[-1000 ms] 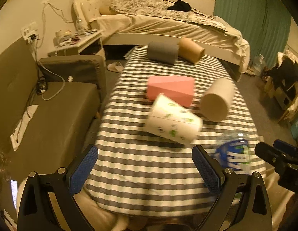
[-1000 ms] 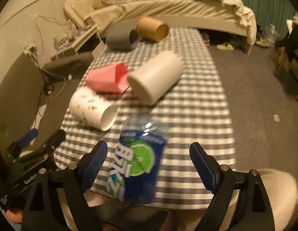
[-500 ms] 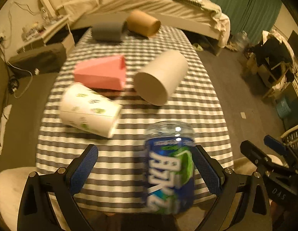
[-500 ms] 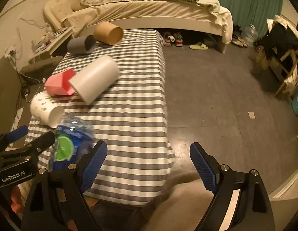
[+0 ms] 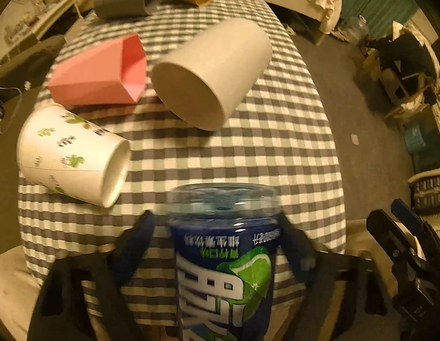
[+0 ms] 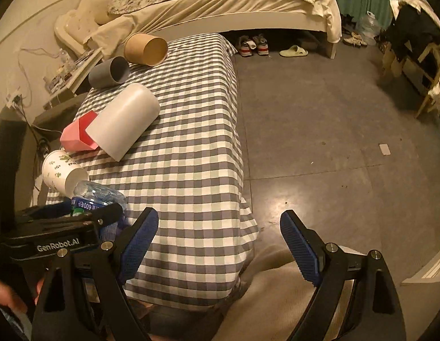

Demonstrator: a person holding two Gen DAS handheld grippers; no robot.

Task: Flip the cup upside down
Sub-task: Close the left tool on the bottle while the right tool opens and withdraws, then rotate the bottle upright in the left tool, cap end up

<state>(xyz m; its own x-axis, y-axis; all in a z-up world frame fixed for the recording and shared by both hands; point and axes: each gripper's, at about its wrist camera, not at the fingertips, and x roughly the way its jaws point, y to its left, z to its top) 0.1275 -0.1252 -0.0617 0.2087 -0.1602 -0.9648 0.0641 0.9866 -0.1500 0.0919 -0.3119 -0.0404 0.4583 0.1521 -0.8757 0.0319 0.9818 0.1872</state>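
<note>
The left gripper (image 5: 217, 244) has its blue-padded jaws pressed against both sides of a clear plastic cup with a blue lime-printed label (image 5: 222, 258), held at the near edge of the table with its label upside down, while the right gripper (image 6: 220, 241) hangs beside it, jaws wide apart and empty. The thin, slick wall could buckle or slip when turned, and it might knock the white paper cup with green leaf prints (image 5: 69, 153) lying just beside. Beyond lies a grey-and-white checked tablecloth (image 6: 191, 130), a grey floor (image 6: 319, 130) and a bed (image 6: 220, 2).
</note>
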